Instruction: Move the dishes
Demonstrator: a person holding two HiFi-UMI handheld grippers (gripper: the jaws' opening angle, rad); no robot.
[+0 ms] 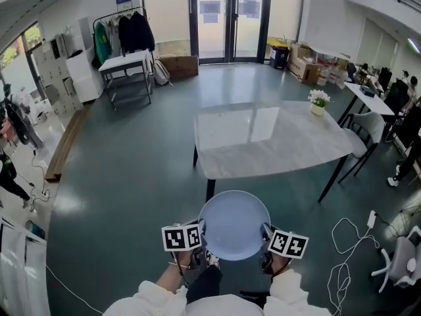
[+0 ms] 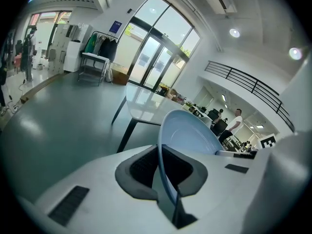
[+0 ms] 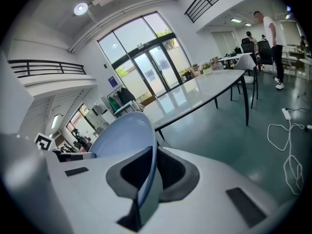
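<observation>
Plate (image 1: pixel 234 226), one, pale blue, round. It is held in the air close in front of the person, low in the head view, over dark floor. No other dish shows.

Hold: two-point, on opposite rims.
- The left hand-held gripper (image 1: pixel 200 234) is clamped on the plate's left rim. In the left gripper view the plate (image 2: pixel 190 133) runs edge-on between the dark pads of the left hand-held gripper (image 2: pixel 163 172), with both jaws pressed against it.
- The right hand-held gripper (image 1: pixel 266 237) is clamped on the right rim. In the right gripper view the plate (image 3: pixel 122 135) sits the same way in the right hand-held gripper (image 3: pixel 148 172).

Position: the plate spans the gap between the two hand-held grippers, and neither is nearer to it than the other. It looks roughly level, hollow side up. Being round, it has no long axis; the line from grip to grip runs left to right.

Governing relation: the tabletop (image 1: pixel 263 137) lies straight ahead of the plate, away from the person. Its near edge sits just beyond the plate's far rim in the head view and roughly parallel to the grip line. How high the plate is relative to the tabletop cannot be told.

Tabletop contents: a small flower pot (image 1: pixel 318 102) at the far right corner, well apart from the plate.

Assessment: this is probably a carry toward the tabletop. Both hand-held grippers would need to move forward together, since uneven travel or release could tip the plate. A white cable (image 1: pixel 348 236) lies on the floor to the right.
</observation>
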